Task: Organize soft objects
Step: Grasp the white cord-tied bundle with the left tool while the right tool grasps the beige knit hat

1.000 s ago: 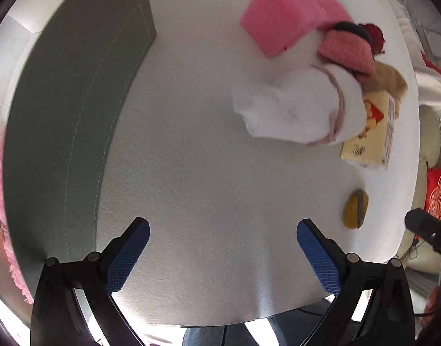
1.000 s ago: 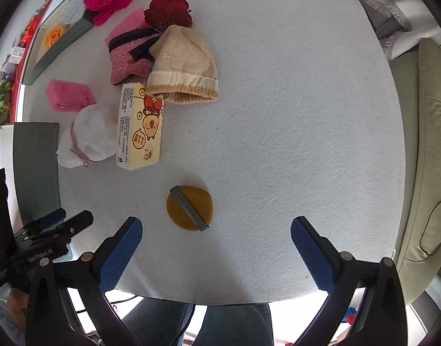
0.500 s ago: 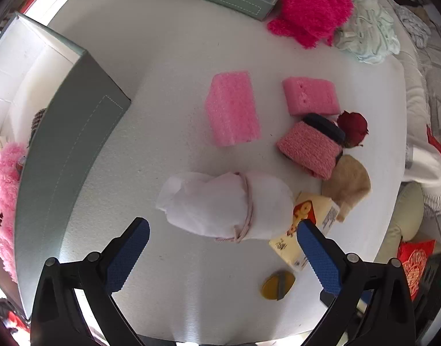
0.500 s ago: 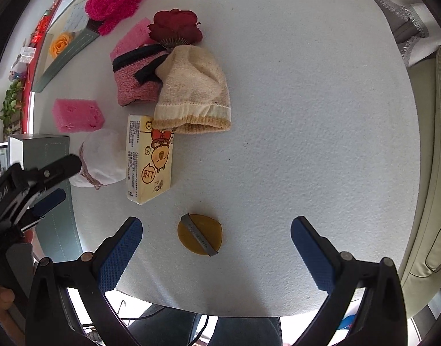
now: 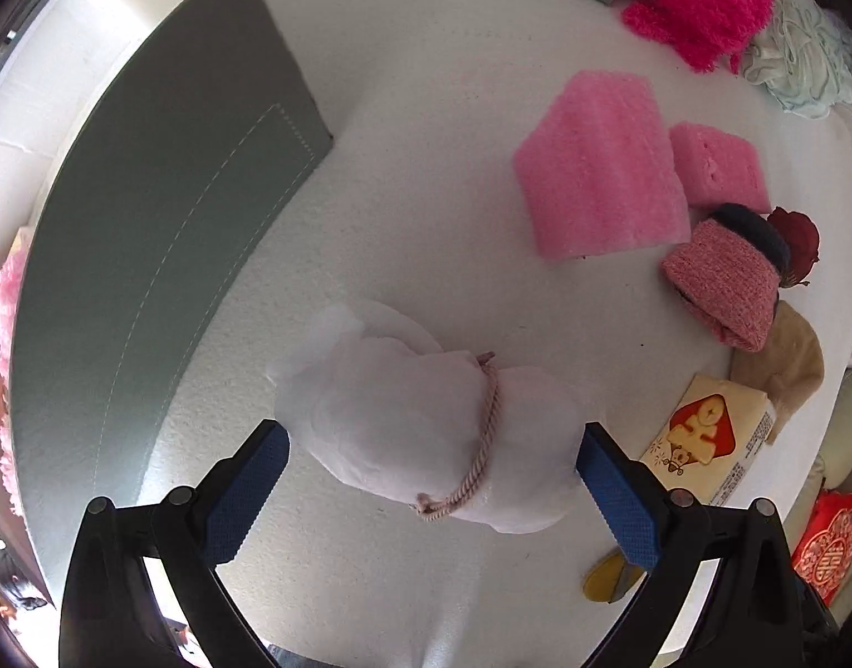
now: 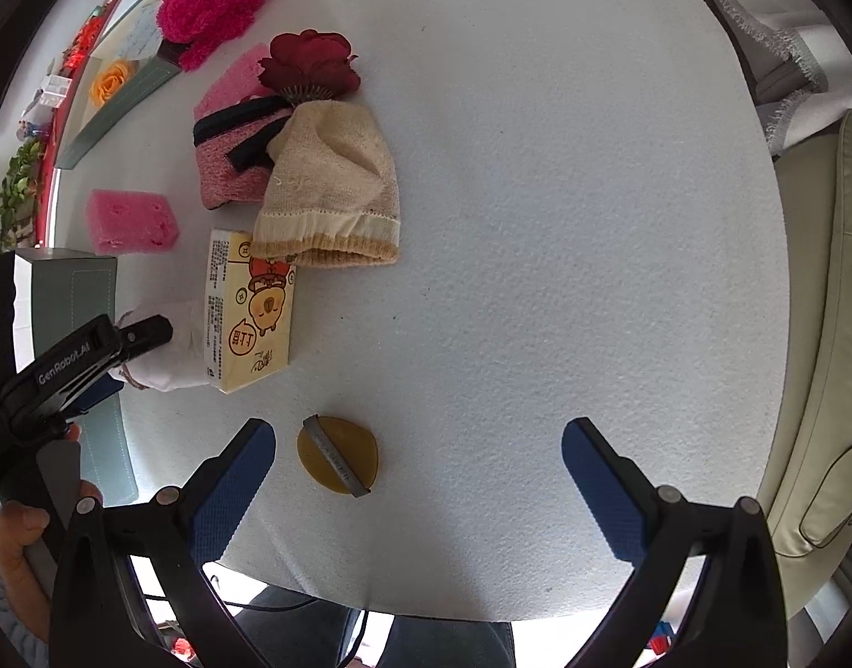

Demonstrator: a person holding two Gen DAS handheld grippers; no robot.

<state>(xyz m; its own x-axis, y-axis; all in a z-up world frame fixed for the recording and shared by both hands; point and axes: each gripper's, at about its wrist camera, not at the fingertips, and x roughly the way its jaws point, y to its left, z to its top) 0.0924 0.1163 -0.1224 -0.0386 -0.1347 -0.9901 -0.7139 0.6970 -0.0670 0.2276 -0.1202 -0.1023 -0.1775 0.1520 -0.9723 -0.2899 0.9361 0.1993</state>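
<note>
White bundle [image 5: 437, 434] between spread fingers [image 5: 248, 495]

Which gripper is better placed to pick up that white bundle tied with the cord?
Left. The left gripper is open with its jaws on either side of the white bundle. The right gripper is open over bare table, nearer the yellow round pad.

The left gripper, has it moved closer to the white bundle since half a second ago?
Yes. The left gripper has come down and forward: its open fingers now flank the white bundle, which lies beside the grey box.
</note>
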